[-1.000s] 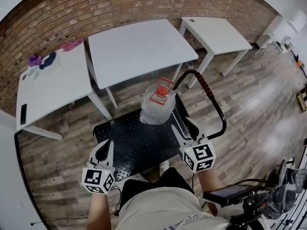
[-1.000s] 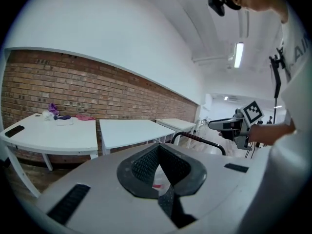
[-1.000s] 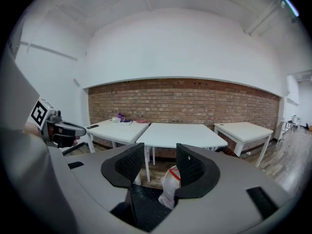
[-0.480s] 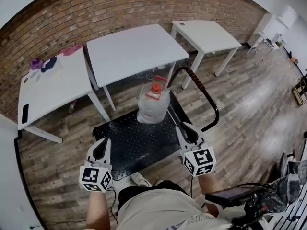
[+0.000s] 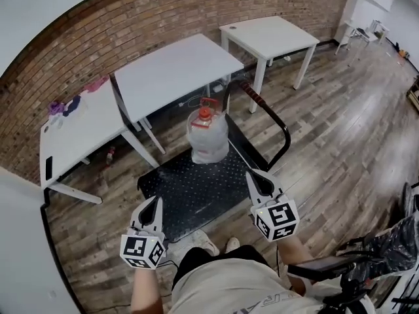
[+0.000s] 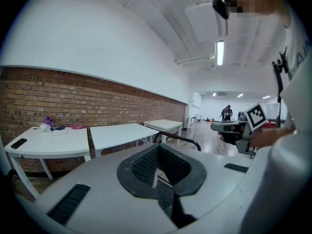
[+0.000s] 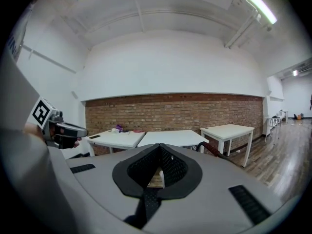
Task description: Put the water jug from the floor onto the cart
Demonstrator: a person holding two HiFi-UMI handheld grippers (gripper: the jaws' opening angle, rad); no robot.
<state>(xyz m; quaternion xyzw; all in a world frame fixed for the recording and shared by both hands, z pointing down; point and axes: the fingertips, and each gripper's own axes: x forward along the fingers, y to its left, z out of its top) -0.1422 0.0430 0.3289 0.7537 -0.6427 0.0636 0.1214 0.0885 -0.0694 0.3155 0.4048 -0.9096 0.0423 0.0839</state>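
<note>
Water jug (image 5: 208,138) upright on cart (image 5: 183,191) — on black deck, far end, just beside handle (image 5: 270,115). Red cap on top. Left gripper (image 5: 154,203) over near left corner of deck, jaws pressed together, nothing between. Right gripper (image 5: 254,175) at cart's near right side, jaws just closing — now together, also empty. Both grippers well apart from jug. White tables (image 5: 171,70) behind cart, brick wall (image 5: 131,25) beyond. Person's shoes (image 5: 209,244) at cart's near edge.

Tiny unidentifiable clutter (image 5: 65,104) on white table (image 5: 85,136)
</note>
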